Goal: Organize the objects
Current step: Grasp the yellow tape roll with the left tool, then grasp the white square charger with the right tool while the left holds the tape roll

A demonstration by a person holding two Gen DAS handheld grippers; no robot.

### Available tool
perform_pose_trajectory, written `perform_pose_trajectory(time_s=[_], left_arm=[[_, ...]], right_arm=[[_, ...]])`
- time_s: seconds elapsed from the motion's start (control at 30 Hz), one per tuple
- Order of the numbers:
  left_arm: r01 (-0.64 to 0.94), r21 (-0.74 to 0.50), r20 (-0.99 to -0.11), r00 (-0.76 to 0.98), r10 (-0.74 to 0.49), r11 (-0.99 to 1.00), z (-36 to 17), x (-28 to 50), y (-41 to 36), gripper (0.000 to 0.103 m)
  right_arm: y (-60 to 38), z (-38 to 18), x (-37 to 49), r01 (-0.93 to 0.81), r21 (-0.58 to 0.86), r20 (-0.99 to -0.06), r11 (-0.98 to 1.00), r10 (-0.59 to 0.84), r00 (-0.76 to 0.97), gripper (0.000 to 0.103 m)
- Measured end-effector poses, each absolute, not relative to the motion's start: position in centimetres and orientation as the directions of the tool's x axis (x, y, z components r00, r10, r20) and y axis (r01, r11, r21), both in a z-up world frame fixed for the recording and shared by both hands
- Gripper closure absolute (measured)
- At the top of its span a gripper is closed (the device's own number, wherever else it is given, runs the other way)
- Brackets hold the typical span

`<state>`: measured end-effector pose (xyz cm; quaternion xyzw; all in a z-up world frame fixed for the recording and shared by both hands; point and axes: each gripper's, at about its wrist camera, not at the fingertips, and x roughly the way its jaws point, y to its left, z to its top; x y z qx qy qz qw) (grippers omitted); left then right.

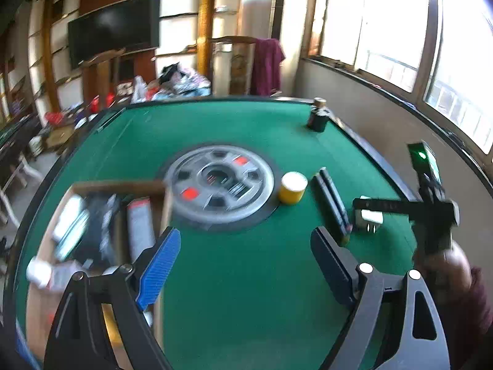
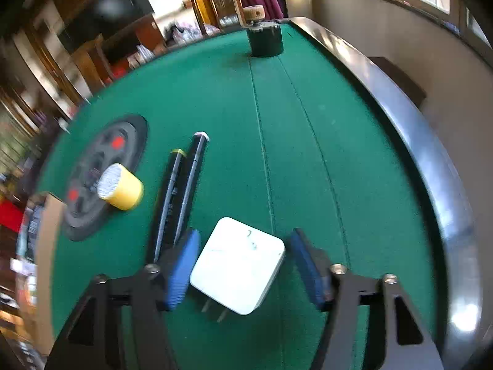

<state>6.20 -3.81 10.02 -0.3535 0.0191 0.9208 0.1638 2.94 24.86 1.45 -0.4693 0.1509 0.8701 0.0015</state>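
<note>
Nearest the left wrist camera, the left gripper (image 1: 245,245) hangs over bare green felt, its jaws spread wide with nothing between them; one blue ribbed pad (image 1: 160,269) shows on the left finger. Beside it to the left sits an open brown cardboard box (image 1: 123,186) holding blurred packets and tubes that cannot be made out. Past the fingers, a round grey control panel with red buttons (image 1: 220,185) is set in the middle of the green felt table (image 1: 246,277). Just right of it stands a short yellow cylinder with a white top (image 1: 292,187), then two slim black pens (image 1: 332,202) lying side by side. Farther right, the right gripper (image 1: 374,214) reaches down over a white square plug adapter (image 1: 369,217). A dark round jar with a wooden knob (image 1: 317,117) stands at the far right corner.

From the right wrist camera, the right gripper (image 2: 242,265) straddles the white adapter (image 2: 237,265), which lies flat on the felt (image 2: 308,154) with its prongs toward the camera. The jaws stand apart; whether the left pad touches the adapter cannot be told, and the right pad is clear of it. The pens (image 2: 181,191) lie just left, the yellow cylinder (image 2: 121,186) beyond them against the panel (image 2: 101,175), the jar (image 2: 265,38) at the far edge.
</note>
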Motion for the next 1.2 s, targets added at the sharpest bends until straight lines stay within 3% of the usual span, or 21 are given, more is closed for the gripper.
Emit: perform_pose_trajectory(time_s=[0.03, 0.13, 0.3, 0.67, 0.83, 1.0, 1.07, 1.2], left_arm=[[-0.332, -0.072, -0.654, -0.696, 0.296, -0.941, 9.8, 5.4, -3.0, 0.017], [-0.382, -0.026, -0.678, -0.672, 0.297, -0.924, 8.3, 2.5, 0.1, 0.017], [-0.435, 0.032, -0.721, -0.634, 0.281, -0.9, 5.1, -1.4, 3.9, 0.017], [-0.479, -0.014, -0.738, -0.587, 0.332, -0.877, 2.2, -5.9, 7.0, 0.018], [-0.484, -0.028, -0.767, -0.551, 0.33, -0.875, 1.2, -6.9, 7.9, 0.043], [-0.464, -0.06, -0.78, -0.53, 0.332, -0.884, 0.3, -7.5, 7.9, 0.054], [-0.452, -0.075, -0.78, -0.528, 0.334, -0.889, 0.3, -7.7, 7.7, 0.064], [-0.441, -0.079, -0.779, -0.532, 0.331, -0.894, 0.5, -7.4, 7.3, 0.065]], right_arm=[[25.4, 1.2, 3.3, -0.143, 0.31, -0.789, -0.94, -0.17, -0.59, 0.018], [26.9, 1.5, 3.8, -0.166, 0.395, -0.749, -0.904, -0.212, -0.628, 0.017], [28.1, 2.3, 4.7, -0.205, 0.417, -0.723, -0.886, -0.186, -0.666, 0.013], [29.0, 2.2, 4.5, -0.227, 0.484, -0.714, -0.845, -0.231, -0.661, 0.011], [29.0, 2.2, 4.4, -0.227, 0.487, -0.712, -0.843, -0.233, -0.662, 0.01], [29.1, 2.1, 4.3, -0.234, 0.489, -0.716, -0.841, -0.233, -0.658, 0.01], [29.0, 2.0, 4.2, -0.234, 0.484, -0.72, -0.843, -0.231, -0.655, 0.01], [29.0, 1.8, 4.1, -0.238, 0.474, -0.727, -0.848, -0.225, -0.649, 0.01]])
